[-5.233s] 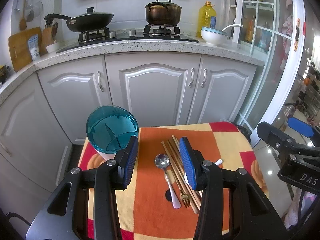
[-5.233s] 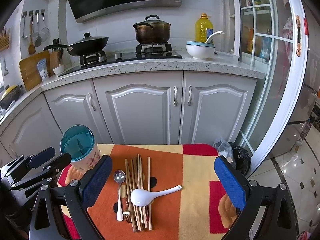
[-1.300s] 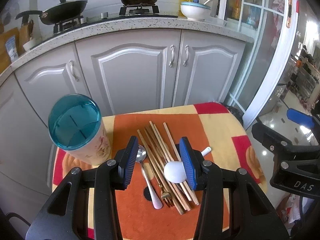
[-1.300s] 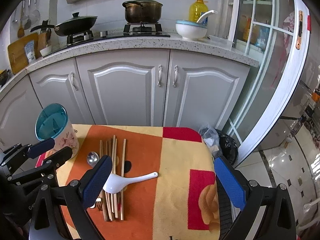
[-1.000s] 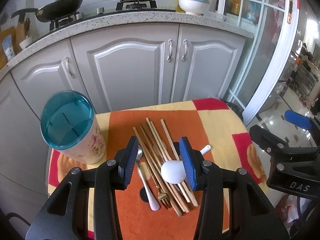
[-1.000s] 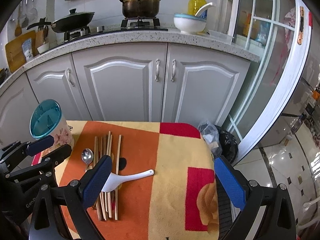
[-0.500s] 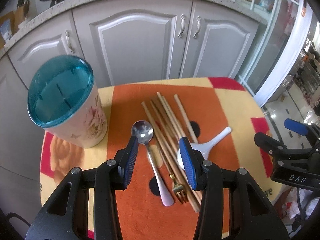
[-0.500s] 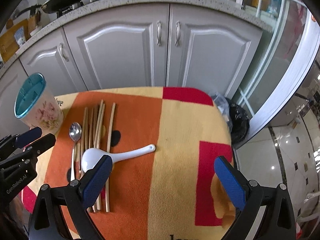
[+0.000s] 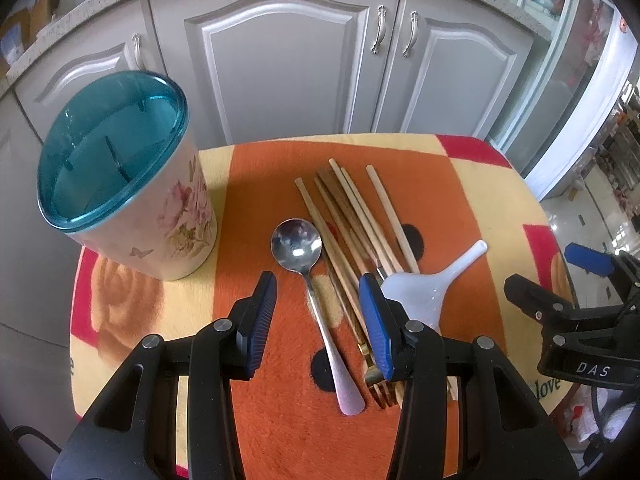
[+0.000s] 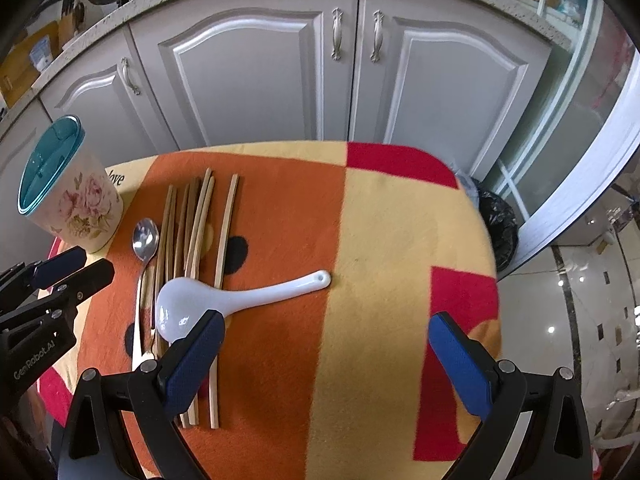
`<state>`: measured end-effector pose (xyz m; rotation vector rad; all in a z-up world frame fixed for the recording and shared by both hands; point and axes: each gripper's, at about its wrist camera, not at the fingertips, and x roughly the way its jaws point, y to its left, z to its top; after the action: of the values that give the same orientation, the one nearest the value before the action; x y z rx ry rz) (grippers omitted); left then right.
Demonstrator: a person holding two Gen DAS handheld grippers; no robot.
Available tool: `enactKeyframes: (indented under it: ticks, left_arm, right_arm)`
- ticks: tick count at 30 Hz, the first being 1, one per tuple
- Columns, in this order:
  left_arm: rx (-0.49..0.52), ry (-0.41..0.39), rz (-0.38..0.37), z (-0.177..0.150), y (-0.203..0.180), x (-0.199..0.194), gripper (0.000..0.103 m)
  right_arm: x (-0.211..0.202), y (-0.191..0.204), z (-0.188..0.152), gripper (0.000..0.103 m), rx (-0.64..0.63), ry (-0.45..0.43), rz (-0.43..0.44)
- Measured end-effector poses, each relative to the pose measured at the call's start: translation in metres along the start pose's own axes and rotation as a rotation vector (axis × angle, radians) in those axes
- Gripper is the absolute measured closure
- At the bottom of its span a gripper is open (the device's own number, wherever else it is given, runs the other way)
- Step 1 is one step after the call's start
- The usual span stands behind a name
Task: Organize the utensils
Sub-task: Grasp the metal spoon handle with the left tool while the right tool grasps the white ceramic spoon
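A metal spoon [image 9: 316, 292] lies on the orange cloth, its handle running between the jaws of my open, empty left gripper [image 9: 318, 320], which hovers above it. Several wooden chopsticks [image 9: 352, 216] and a gold fork [image 9: 380, 388] lie just right of the spoon. A white ceramic spoon [image 9: 428, 288] rests across them. A floral utensil holder with a teal divided top [image 9: 120, 184] stands at the left. My right gripper [image 10: 324, 360] is wide open and empty over the cloth, right of the white spoon [image 10: 240, 300]. The holder also shows in the right wrist view [image 10: 72, 196].
The small table is covered by an orange, yellow and red cloth [image 10: 400, 240]. Grey kitchen cabinets [image 9: 288, 68] stand close behind it. A black bin bag [image 10: 500, 224] sits on the floor at the right, next to a glass door frame [image 10: 580, 184].
Both grippers have come down and forward toward the table. The left gripper now straddles the metal spoon's handle. The utensils have not moved.
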<state>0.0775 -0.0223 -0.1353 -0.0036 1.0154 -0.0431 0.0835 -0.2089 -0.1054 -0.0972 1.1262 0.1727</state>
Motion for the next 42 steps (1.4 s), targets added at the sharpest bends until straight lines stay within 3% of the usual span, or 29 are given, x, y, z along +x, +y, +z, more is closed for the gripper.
enactKeyframes:
  ticks: [4,7,11,18,26,32,37,40,42]
  left_arm:
    - [-0.017,0.008,-0.012,-0.003,0.009,0.000,0.061]
    - [-0.031,0.013,-0.009,-0.008,0.021,0.001,0.061]
    - [-0.066,0.039,-0.009,-0.013,0.039,0.004,0.061]
    - [-0.086,0.073,-0.013,-0.017,0.048,0.012,0.061]
    - [-0.079,0.110,-0.042,-0.015,0.038,0.025,0.061]
    - [-0.060,0.137,-0.087,-0.015,0.030,0.037,0.061]
    - [-0.053,0.146,-0.083,-0.010,0.026,0.051,0.062]
    - [-0.030,0.137,-0.076,-0.007,0.021,0.056,0.076]
    - [-0.027,0.134,-0.083,-0.006,0.020,0.057,0.094]
  right_arm:
    - [0.008,0.001,-0.003,0.001,-0.007,0.021,0.022]
    - [0.016,0.001,-0.006,0.008,-0.006,0.044,0.041]
    - [0.031,-0.001,-0.004,0.014,0.031,0.089,0.136]
    - [0.066,-0.001,0.007,0.014,0.098,0.178,0.188]
    - [0.081,0.007,0.040,0.014,0.042,0.166,0.118]
    - [0.051,-0.001,0.045,0.014,-0.001,0.097,0.123]
    - [0.041,-0.011,0.043,0.014,0.022,0.083,0.128]
    - [0.039,-0.010,0.041,0.014,0.020,0.079,0.137]
    - [0.039,-0.005,0.041,0.014,0.010,0.077,0.142]
